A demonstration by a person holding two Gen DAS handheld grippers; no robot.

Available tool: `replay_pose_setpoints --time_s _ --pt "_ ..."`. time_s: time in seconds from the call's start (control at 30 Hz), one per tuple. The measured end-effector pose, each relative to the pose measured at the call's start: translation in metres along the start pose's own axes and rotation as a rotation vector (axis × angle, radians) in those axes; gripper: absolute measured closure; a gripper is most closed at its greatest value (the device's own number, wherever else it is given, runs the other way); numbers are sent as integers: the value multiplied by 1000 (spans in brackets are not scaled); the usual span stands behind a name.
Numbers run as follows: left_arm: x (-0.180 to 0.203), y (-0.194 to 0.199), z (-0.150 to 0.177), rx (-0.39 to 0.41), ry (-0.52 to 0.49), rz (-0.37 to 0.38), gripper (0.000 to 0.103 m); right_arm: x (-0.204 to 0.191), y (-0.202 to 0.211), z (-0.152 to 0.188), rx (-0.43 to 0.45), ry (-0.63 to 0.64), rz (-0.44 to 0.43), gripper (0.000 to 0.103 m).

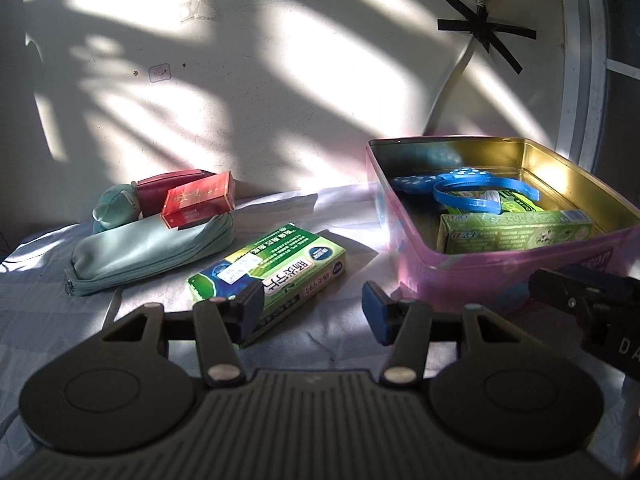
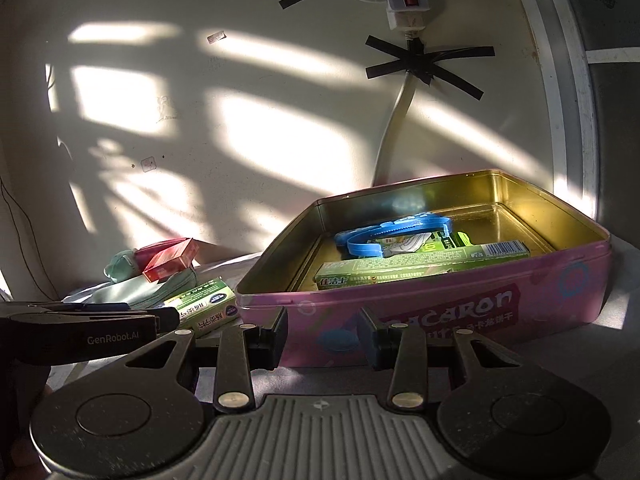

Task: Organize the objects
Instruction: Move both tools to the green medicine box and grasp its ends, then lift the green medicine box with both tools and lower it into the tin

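Note:
A pink tin (image 1: 472,276) (image 2: 440,300) stands open on the right. Inside lie a blue headband (image 1: 468,190) (image 2: 384,236) and a green toothpaste box (image 1: 516,230) (image 2: 420,266). A green medicine box (image 1: 272,272) (image 2: 204,306) lies on the cloth left of the tin. My left gripper (image 1: 312,308) is open and empty, its left finger in front of the medicine box's near end. My right gripper (image 2: 322,340) is open and empty, close before the tin's front wall.
A teal pencil pouch (image 1: 148,252) (image 2: 160,288) lies at the back left with a red box (image 1: 200,200) (image 2: 170,260) on it, beside a dark red case (image 1: 168,188) and a teal soft toy (image 1: 114,206). A wall with a taped cable (image 1: 456,80) rises behind.

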State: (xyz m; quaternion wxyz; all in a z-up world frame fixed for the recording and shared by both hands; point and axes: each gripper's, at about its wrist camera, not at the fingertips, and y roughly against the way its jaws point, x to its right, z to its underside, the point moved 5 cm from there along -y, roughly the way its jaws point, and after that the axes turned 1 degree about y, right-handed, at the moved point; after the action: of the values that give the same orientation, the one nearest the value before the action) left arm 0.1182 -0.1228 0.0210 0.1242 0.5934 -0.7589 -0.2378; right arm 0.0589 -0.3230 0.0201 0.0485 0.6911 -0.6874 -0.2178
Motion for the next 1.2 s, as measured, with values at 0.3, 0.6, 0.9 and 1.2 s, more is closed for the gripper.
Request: replay_pose_setpoints --time_s 0.3,0.6,0.9,1.2 --pt "-55 -14 23 -39 69 -86 46 -60 -15 14 -79 126 -79 67" --pt "-142 -34 40 -46 188 -259 46 -121 -53 21 -140 314 -136 50" --pt "-169 -48 48 -93 339 -194 46 -144 -129 -22 -126 323 -115 33" --pt "-174 -46 47 -65 414 -74 44 -117 -203 -30 -341 80 -99 31"
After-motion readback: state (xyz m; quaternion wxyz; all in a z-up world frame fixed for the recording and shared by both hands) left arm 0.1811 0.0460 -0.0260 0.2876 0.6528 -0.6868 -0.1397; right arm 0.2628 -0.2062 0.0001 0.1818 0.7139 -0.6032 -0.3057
